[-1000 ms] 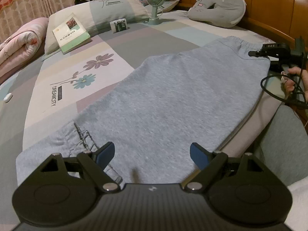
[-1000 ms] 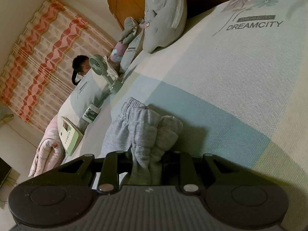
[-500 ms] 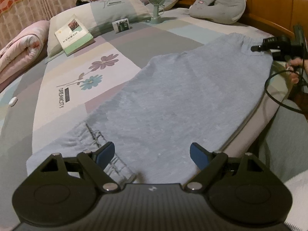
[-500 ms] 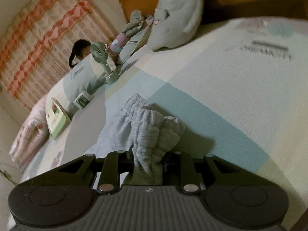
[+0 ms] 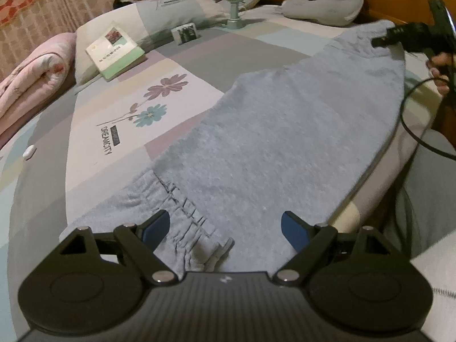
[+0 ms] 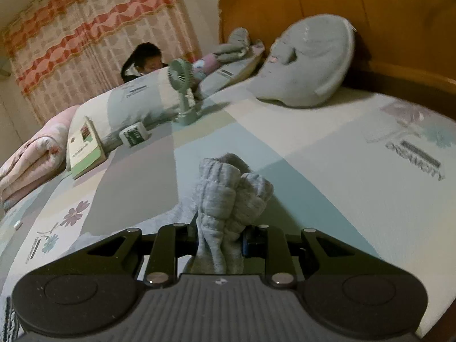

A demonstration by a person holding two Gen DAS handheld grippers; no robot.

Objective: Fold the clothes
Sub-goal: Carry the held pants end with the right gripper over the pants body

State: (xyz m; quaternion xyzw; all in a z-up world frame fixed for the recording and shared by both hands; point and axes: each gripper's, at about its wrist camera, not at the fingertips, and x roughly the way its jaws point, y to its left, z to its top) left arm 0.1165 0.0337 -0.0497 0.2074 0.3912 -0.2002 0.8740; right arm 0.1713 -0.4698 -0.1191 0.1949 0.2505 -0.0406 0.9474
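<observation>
Left wrist view shows our left gripper (image 5: 225, 225) spread wide and empty, poised just above the gathered cuff end of the light grey knitted cotton sweatpants (image 5: 285, 131), which lie stretched flat along the near edge of the patchwork bedsheet with its printed flowers (image 5: 114, 131); at the far end of the sweatpants our right gripper (image 5: 382, 41) is clenched on the bunched waistband, and the right wrist view confirms the grey fabric wadded between its closed fingers (image 6: 250, 242). We judge the step in hand to be seizing the cuff end so both ends can be brought together; to do it well we should lower the left fingers either side of the cuff's corner beside the gathered ribbing, pinch both layers at once, keep the cloth taut against the right grip, and lift evenly so the fold falls square on the sheet rather than sliding off the bed edge. Against the frames from a second ago, the left view has crept closer over the cuff, so the ribbing now sits between its blue pads (image 5: 155, 225); the right gripper has tilted upward, bringing the wooden headboard (image 6: 327, 5) and the grey round cushion (image 6: 313, 62) beyond the sweatpants more squarely into sight, while its grip on the waistband is unchanged.
</observation>
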